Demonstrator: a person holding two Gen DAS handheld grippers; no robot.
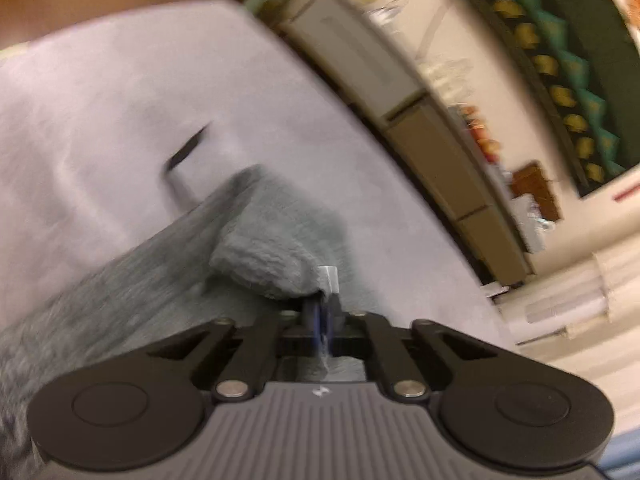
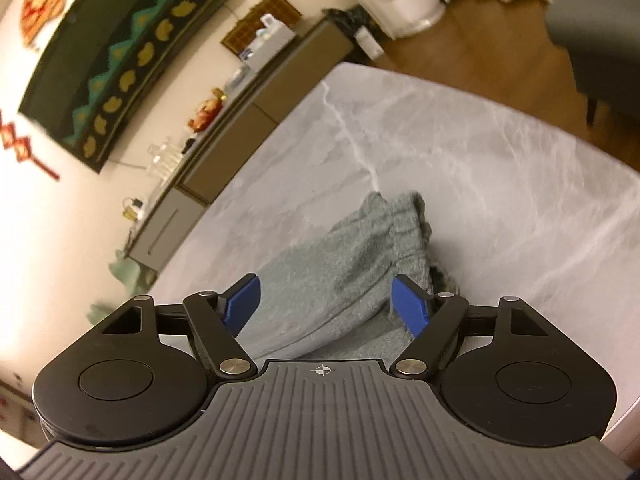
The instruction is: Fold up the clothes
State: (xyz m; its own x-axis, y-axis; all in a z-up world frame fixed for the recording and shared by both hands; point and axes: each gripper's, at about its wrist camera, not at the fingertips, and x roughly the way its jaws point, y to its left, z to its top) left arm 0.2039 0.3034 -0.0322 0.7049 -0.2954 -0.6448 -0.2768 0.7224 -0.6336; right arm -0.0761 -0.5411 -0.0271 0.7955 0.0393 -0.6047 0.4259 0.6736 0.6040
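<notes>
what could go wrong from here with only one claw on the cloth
The left claw pinches only a small bunched edge of the grey-green garment, so it may slip out. The right claw is open with fabric between its blue pads, holding nothing, so the fold could drag unevenly across the marble table.

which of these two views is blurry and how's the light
Left wrist view: motion-smeared, the cabinets streaked, only the left claw pinching the grey-green garment fairly sharp. Right wrist view: sharper, marble table veins crisp, right claw clear. Both: warm indoor light, fisheye bending.
</notes>
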